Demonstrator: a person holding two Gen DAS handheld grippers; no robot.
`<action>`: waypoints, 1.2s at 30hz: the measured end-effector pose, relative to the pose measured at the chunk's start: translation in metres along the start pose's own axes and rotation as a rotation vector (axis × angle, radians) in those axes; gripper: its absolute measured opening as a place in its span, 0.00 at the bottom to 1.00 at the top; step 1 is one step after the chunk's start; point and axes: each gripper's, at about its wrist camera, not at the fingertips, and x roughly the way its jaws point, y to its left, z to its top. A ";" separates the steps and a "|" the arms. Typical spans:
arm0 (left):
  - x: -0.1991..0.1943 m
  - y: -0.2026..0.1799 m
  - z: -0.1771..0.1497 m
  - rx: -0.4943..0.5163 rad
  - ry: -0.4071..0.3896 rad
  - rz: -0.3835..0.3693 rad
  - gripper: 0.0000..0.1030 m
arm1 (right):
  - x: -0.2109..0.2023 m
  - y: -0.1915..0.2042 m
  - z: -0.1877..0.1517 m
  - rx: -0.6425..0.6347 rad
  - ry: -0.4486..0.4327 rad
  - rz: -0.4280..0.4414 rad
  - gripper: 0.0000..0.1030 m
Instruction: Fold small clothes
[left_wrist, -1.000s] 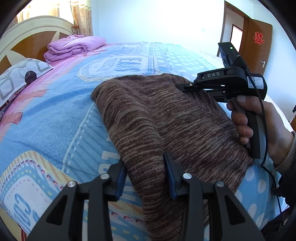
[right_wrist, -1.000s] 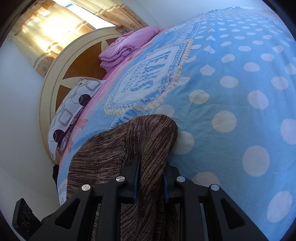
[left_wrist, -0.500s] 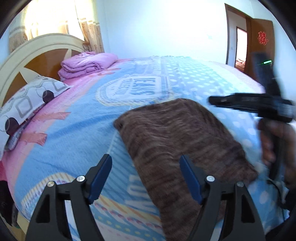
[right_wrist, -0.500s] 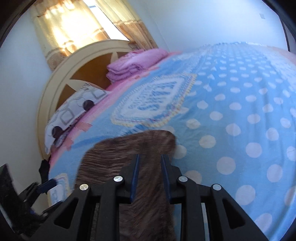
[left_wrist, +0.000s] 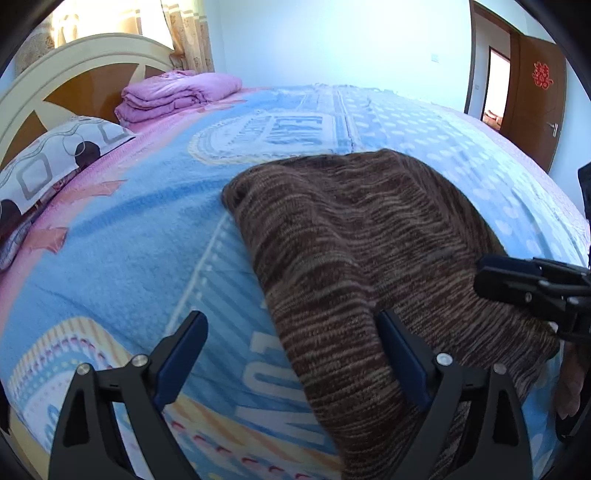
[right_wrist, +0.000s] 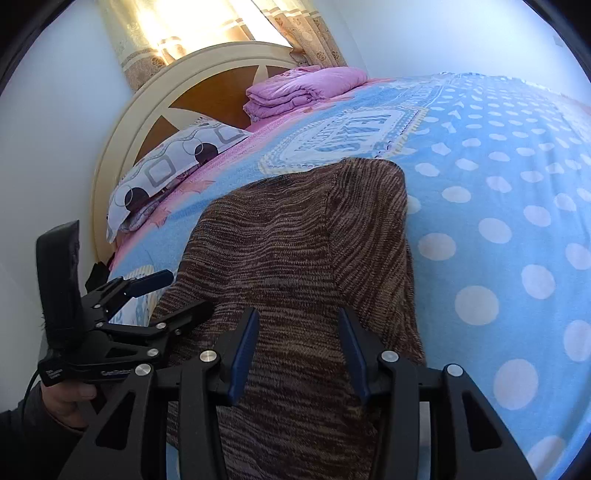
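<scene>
**Brown knit lies on the bed, both grippers apart from it**

A brown striped knit garment (left_wrist: 354, 251) lies folded on the blue patterned bedspread (left_wrist: 122, 236), near the bed's front edge, its rounded far end pointing toward the printed emblem in the middle of the cover. In the right wrist view the same garment (right_wrist: 295, 251) runs from the lower edge of the frame up to a blunt corner beside the white polka dots.

The left gripper (left_wrist: 291, 354) has its jaws spread wide; the left finger stands over bare bedspread, the right one over the knit, and nothing is held between them. The right gripper (right_wrist: 298, 347) also has its jaws parted, above the near part of the garment, gripping no fabric.

Each gripper shows in the other's camera: the right gripper at the right edge over the garment's side, the left gripper at the lower left with the holder's hand (right_wrist: 70, 402) under it.

Toward the headboard (right_wrist: 147, 107) sit a patterned pillow (left_wrist: 55, 147) and a folded pink quilt (left_wrist: 173, 92)
</scene>
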 end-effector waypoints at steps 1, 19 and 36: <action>-0.001 -0.002 -0.001 0.010 -0.007 0.010 0.94 | -0.001 -0.003 -0.003 0.000 -0.010 -0.001 0.40; -0.102 0.014 0.003 -0.058 -0.201 0.012 1.00 | -0.097 0.061 -0.025 -0.099 -0.184 -0.202 0.58; -0.140 0.006 0.011 -0.043 -0.292 -0.018 1.00 | -0.154 0.101 -0.026 -0.166 -0.363 -0.253 0.64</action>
